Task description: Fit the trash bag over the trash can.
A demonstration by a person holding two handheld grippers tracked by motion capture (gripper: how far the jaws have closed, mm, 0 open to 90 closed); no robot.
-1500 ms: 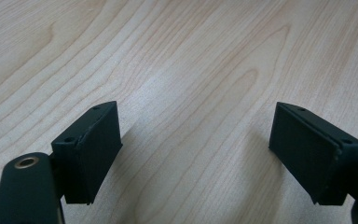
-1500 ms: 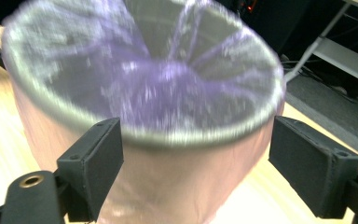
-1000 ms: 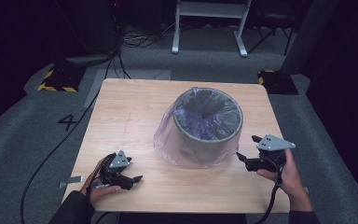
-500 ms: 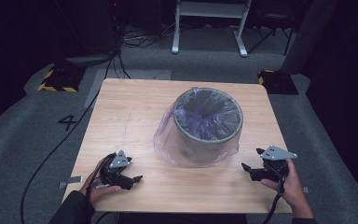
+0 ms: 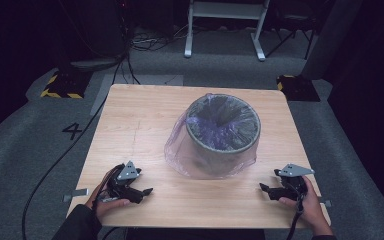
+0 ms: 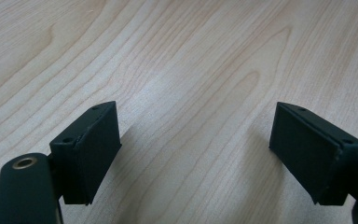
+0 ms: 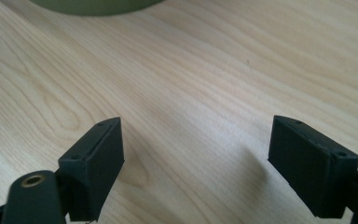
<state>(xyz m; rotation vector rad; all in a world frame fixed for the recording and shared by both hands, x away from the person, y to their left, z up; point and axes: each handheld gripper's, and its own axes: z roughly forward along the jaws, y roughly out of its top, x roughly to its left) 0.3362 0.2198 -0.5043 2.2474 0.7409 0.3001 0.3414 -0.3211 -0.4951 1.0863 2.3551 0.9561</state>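
Note:
A grey round bin (image 5: 223, 131) lined with a clear purplish plastic bag (image 5: 180, 150) stands in the middle of the wooden table (image 5: 140, 120). My left gripper (image 5: 145, 191) rests on the table near the front left corner, open, with bare wood between its jaws (image 6: 196, 154). My right gripper (image 5: 265, 189) sits low at the front right, also open, nothing between its jaws (image 7: 196, 154). The bin's base (image 7: 98, 4) shows at the top edge of the right gripper view. Both grippers are apart from the bin.
The table stands on grey carpet marked with a "4" (image 5: 72, 131). Cables (image 5: 60, 160) run along the floor at the left. A white frame's legs (image 5: 225, 30) stand behind the table. Yellow-black blocks (image 5: 60, 85) lie at the far corners.
My right gripper has come down and back toward the table's front edge, away from the bin. The left gripper has stayed put.

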